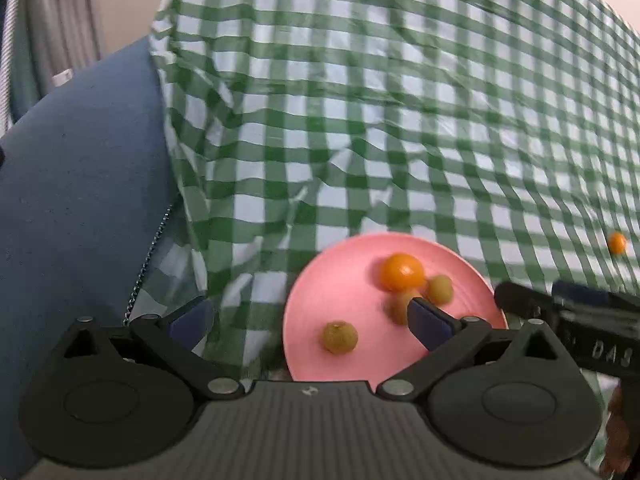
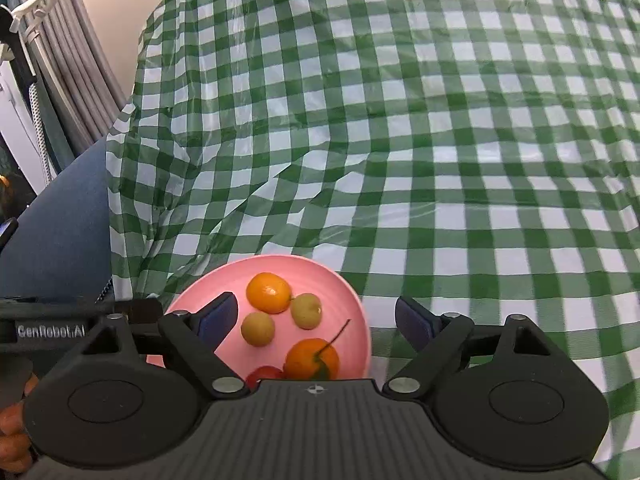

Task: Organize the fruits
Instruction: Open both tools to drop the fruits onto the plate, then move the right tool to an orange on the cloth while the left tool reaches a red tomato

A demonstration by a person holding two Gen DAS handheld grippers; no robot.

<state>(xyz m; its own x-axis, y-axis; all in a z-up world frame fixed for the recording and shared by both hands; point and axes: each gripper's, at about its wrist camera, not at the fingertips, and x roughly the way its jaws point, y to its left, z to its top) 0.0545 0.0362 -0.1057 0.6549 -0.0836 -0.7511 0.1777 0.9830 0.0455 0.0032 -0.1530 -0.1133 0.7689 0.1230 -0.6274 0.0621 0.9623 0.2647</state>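
A pink plate (image 1: pixel 320 280) (image 2: pixel 344 292) lies on the green checked cloth. In the right wrist view it holds an orange (image 2: pixel 268 293), two yellow-green fruits (image 2: pixel 258 328) (image 2: pixel 306 310), a stemmed orange (image 2: pixel 312 360) and a red fruit (image 2: pixel 264 374) half hidden by the gripper body. In the left wrist view I see an orange (image 1: pixel 402 272) and several yellow-green fruits (image 1: pixel 340 337) on it. My left gripper (image 1: pixel 308 320) is open over the plate's left edge. My right gripper (image 2: pixel 316 322) is open above the plate, empty. A loose orange (image 1: pixel 616 243) lies on the cloth at far right.
The green checked cloth (image 2: pixel 400 140) covers the table, wrinkled near the plate. A blue cushion (image 1: pixel 80 200) sits at the left. The right gripper's body (image 1: pixel 580 320) shows beside the plate in the left wrist view. Grey curtains (image 2: pixel 76 60) hang at the back left.
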